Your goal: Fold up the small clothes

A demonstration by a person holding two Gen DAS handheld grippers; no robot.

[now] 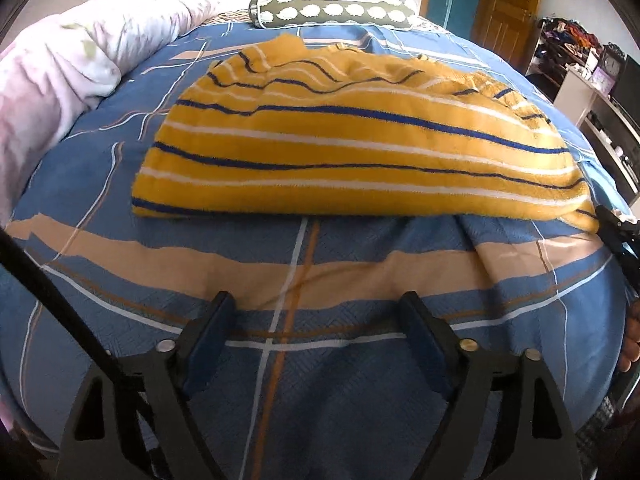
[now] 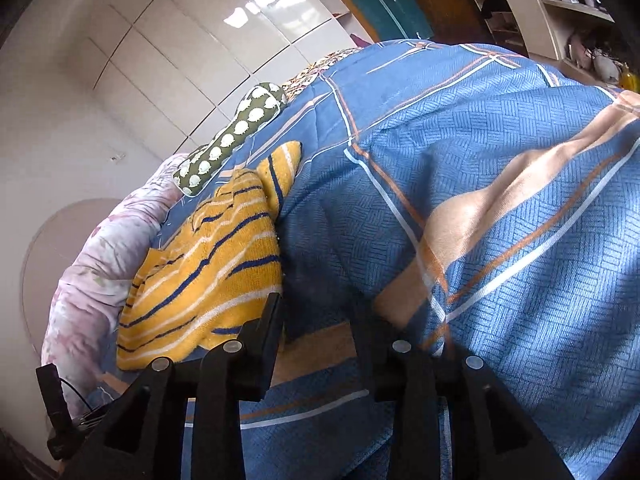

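Where folded flat, yellow garment (image 1: 352, 148) with blue-and-white stripes.

Your yellow striped cloth (image 1: 352, 136) looks fuzzy and soft, like a towel, with tiny loops all over. The blue bed cover (image 1: 312, 400) under it is smooth, flat cloth with a fine woven pattern. The pink blanket (image 1: 52, 76) at the side looks puffy and soft. The spotted pillow (image 1: 332, 12) is smooth cloth too. Your left gripper (image 1: 320, 336) is hard, dull black plastic with small shiny metal pins. The door (image 1: 508, 4) is shiny brown wood. The wardrobe doors (image 2: 168, 40) are white and glossy.
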